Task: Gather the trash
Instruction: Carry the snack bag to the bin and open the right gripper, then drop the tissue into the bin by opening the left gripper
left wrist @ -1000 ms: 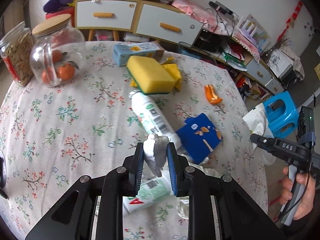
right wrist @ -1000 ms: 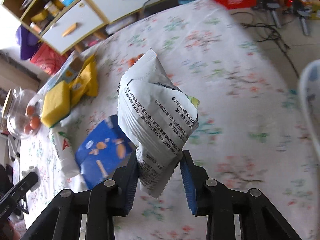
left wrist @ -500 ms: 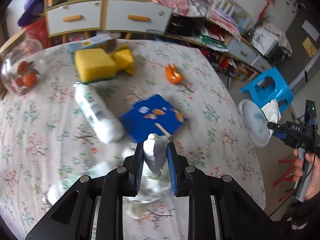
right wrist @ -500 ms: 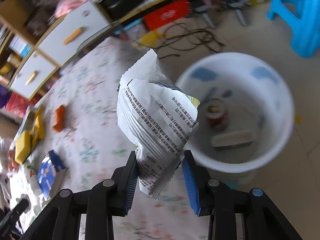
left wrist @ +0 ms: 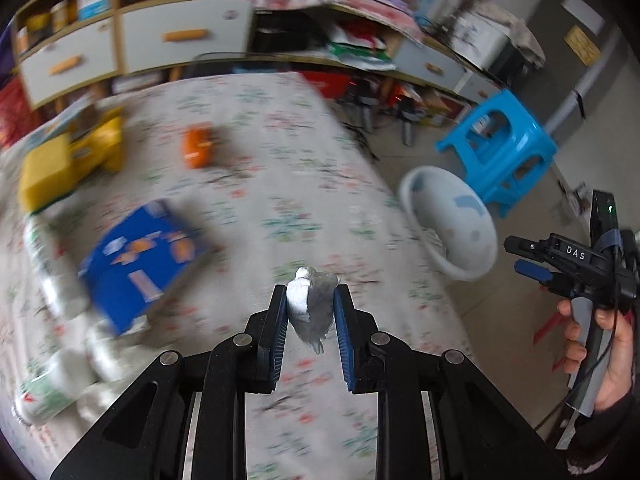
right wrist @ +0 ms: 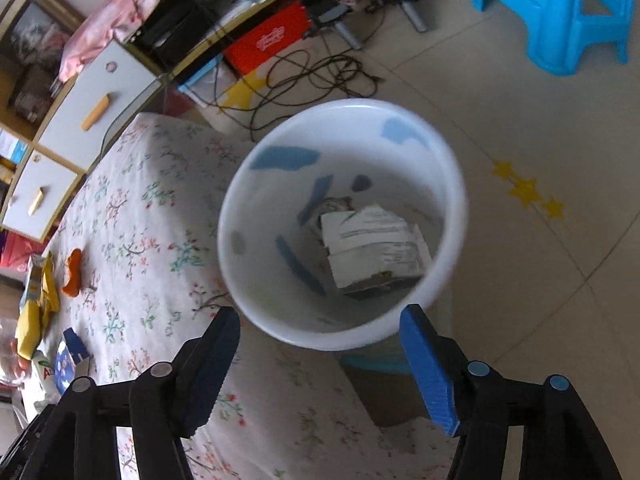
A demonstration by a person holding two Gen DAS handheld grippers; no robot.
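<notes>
My left gripper (left wrist: 310,312) is shut on a crumpled white tissue (left wrist: 310,308), held over the floral tablecloth (left wrist: 280,168) near the table's right edge. The white bin (left wrist: 452,224) stands on the floor beyond that edge. In the right wrist view my right gripper (right wrist: 320,320) hangs above the white bin (right wrist: 248,216), its jaws opening with nothing between them. The white printed wrapper (right wrist: 372,244) lies inside the bin on other rubbish. A hand holds the right gripper (left wrist: 532,258) at the right of the left wrist view.
On the table lie a blue box (left wrist: 144,248), an orange peel (left wrist: 198,148), a yellow sponge (left wrist: 44,176), yellow wrappers and white bottles (left wrist: 52,264). A blue stool (left wrist: 500,144) stands behind the bin. Drawers (left wrist: 184,40), cables (right wrist: 312,76) and clutter line the far wall.
The right gripper swung from the table to above the bin, opened, and the wrapper dropped in. The left gripper carried the tissue rightward toward the table's edge.
</notes>
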